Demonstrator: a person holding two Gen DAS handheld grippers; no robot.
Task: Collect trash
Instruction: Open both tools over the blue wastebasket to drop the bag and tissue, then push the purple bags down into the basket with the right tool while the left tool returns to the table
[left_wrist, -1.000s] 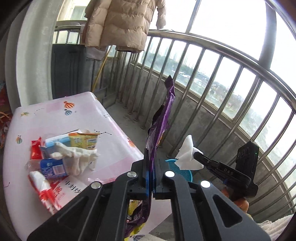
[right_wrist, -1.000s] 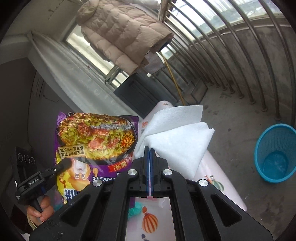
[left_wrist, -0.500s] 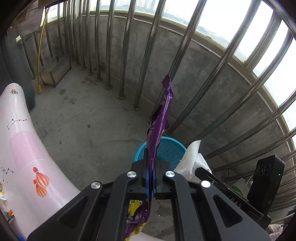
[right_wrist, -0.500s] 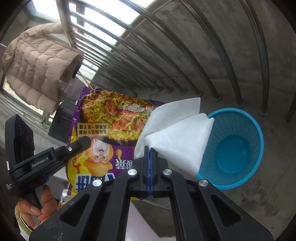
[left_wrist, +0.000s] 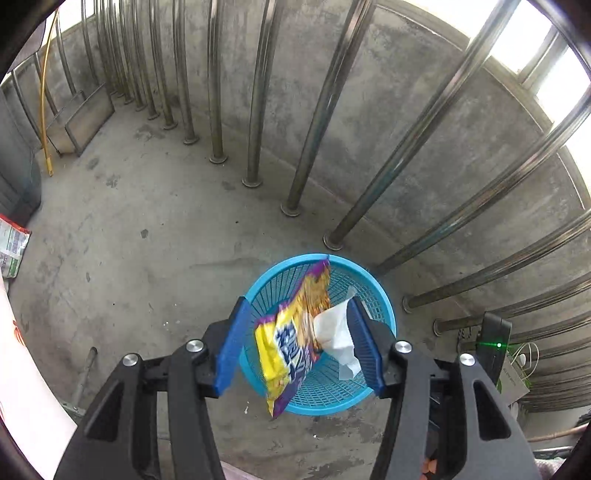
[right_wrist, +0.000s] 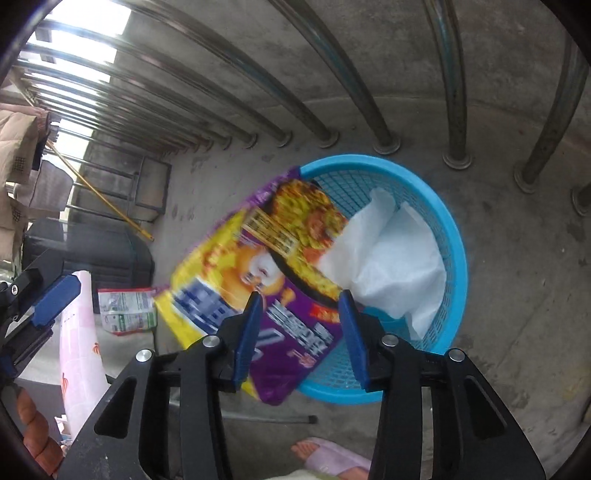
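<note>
The purple and yellow noodle packet (right_wrist: 266, 280) carries printed characters in white and blue blocks and a yellow label strip, but motion blur smears all of it and none can be read. Its picture shows a bowl of noodles with reddish pieces and a cartoon figure below. In the left wrist view the packet (left_wrist: 291, 332) appears narrower, hanging loose between the blue pads with its lower corner past the near rim of the blue basket (left_wrist: 384, 306). The white tissue (left_wrist: 338, 332) floats beside it on the right, crumpled, over the basket's mesh wall.

The left gripper (left_wrist: 299, 343) has its jaws spread wide with nothing between them pressed by either pad. The right gripper (right_wrist: 301, 332) likewise stands with jaws apart, gripping nothing; the packet and the tissue (right_wrist: 391, 258) lie beyond its pads, the tissue inside the basket (right_wrist: 456, 236) rim, the packet half over the left rim.

The basket sits on the concrete floor (left_wrist: 129, 229) close to the steel railing bars (left_wrist: 258, 110). A small printed pouch (right_wrist: 127, 310) lies on the floor to the left, its text too small to make out. The other gripper's blue pad shows at the far left edge of the right wrist view, cut off. A pink slipper (right_wrist: 328, 458) shows at the near edge.
</note>
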